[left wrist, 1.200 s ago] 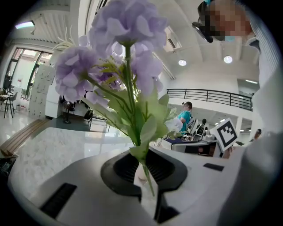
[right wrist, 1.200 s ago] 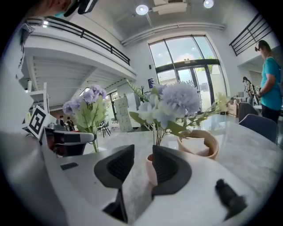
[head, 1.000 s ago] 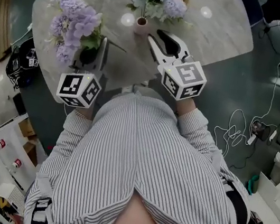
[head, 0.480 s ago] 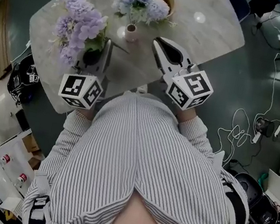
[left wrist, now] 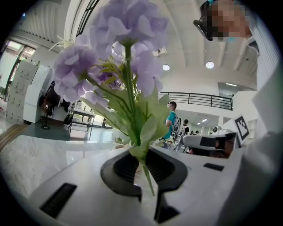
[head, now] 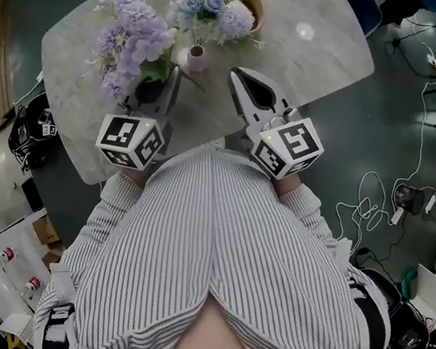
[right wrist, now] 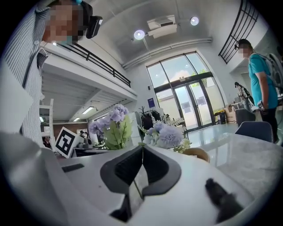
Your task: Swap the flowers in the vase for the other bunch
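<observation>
A small pink vase (head: 197,58) stands on the marble table (head: 323,54) with a pale blue and white bunch (head: 210,8) in it. That bunch also shows in the right gripper view as blue-white flowers (right wrist: 166,134). My left gripper (head: 157,84) is shut on the green stem of a purple flower bunch (head: 130,33), upright to the left of the vase. In the left gripper view the purple bunch (left wrist: 124,39) rises from the left gripper (left wrist: 140,154). My right gripper (head: 237,77) sits right of the vase, apart from it. The right gripper (right wrist: 142,148) is shut with nothing in it.
A wooden bowl (head: 253,0) sits behind the vase. Cables (head: 379,206) trail on the floor to the right, and dark bags (head: 32,116) lie by the table's left edge. A person in a turquoise shirt (right wrist: 261,75) stands beyond the table.
The right gripper's jaws stood wide open beside the vase and have now closed together. The left gripper has kept hold of the purple bunch.
</observation>
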Demonstrator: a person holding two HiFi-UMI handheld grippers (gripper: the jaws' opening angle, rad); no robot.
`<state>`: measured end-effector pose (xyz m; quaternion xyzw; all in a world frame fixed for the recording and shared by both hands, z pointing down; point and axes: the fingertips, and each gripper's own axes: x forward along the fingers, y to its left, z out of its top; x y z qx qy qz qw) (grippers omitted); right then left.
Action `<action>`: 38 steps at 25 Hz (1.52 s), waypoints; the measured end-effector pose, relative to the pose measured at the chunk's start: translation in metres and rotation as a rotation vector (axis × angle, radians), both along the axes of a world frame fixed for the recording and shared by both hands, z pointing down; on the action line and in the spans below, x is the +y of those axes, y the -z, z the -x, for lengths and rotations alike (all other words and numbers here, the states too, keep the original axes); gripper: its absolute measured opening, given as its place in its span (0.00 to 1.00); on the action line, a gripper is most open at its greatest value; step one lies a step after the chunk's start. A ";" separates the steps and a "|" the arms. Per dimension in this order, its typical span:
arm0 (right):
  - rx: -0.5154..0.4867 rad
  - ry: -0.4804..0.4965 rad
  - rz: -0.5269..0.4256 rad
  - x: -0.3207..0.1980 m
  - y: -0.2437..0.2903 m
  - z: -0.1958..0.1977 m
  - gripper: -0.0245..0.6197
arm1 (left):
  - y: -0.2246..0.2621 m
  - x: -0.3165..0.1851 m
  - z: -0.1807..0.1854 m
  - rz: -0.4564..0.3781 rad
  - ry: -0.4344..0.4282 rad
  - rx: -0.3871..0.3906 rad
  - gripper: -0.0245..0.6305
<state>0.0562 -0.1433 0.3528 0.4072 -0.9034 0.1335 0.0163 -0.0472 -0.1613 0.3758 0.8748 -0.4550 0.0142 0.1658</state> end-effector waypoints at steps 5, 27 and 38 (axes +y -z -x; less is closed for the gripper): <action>0.019 -0.041 0.006 -0.010 -0.003 -0.008 0.06 | 0.003 0.002 -0.007 -0.003 -0.013 -0.009 0.12; 0.044 -0.038 0.018 -0.026 -0.015 -0.007 0.06 | -0.004 -0.001 -0.003 0.008 -0.028 -0.023 0.12; 0.069 -0.019 0.011 -0.023 -0.015 -0.006 0.06 | -0.005 0.000 -0.003 0.012 -0.017 -0.030 0.12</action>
